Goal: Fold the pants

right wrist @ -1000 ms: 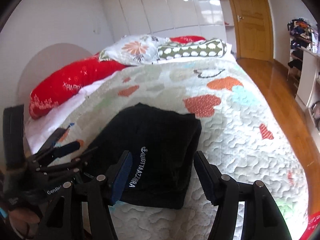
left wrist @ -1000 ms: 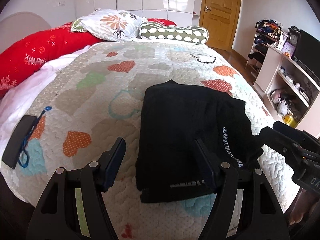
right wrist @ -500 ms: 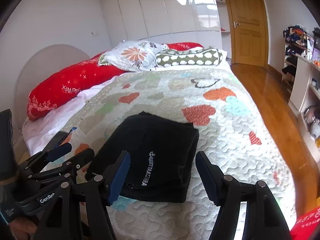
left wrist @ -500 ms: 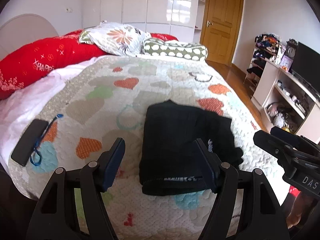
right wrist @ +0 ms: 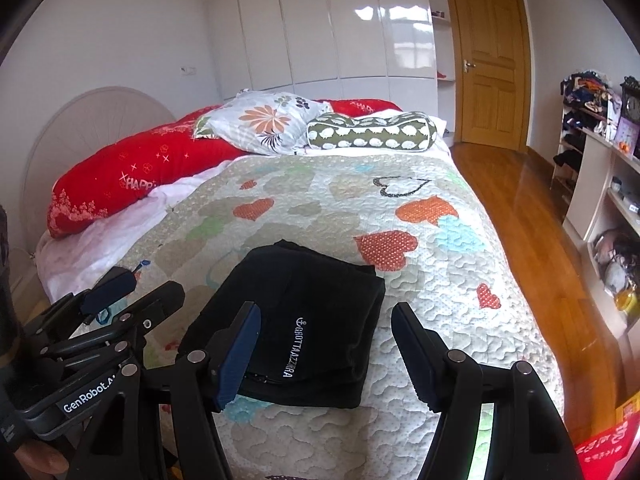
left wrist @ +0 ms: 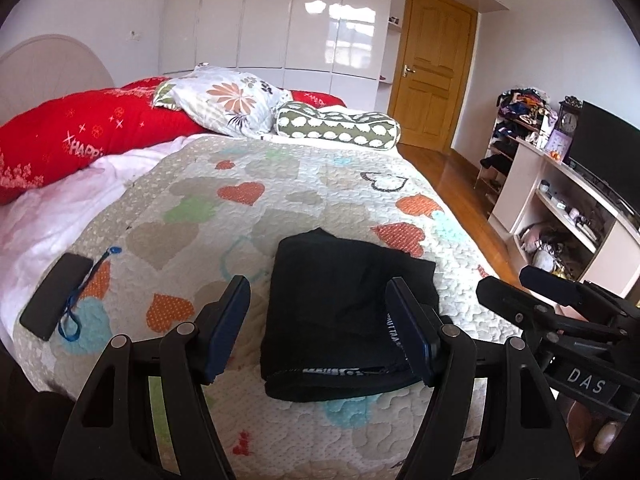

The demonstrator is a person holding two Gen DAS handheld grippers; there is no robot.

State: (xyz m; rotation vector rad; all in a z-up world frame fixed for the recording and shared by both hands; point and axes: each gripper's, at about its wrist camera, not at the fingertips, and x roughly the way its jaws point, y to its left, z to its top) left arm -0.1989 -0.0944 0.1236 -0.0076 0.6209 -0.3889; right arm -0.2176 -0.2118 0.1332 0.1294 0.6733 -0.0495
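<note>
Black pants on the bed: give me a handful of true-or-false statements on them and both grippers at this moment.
1. The black pants lie folded on the quilt. True.
2. The left gripper is clamped on the pants. False: it is open and holds nothing.
3. The right gripper is open. True.
4. A phone lies on top of the pants. False: it lies apart, on the quilt's left side.
</note>
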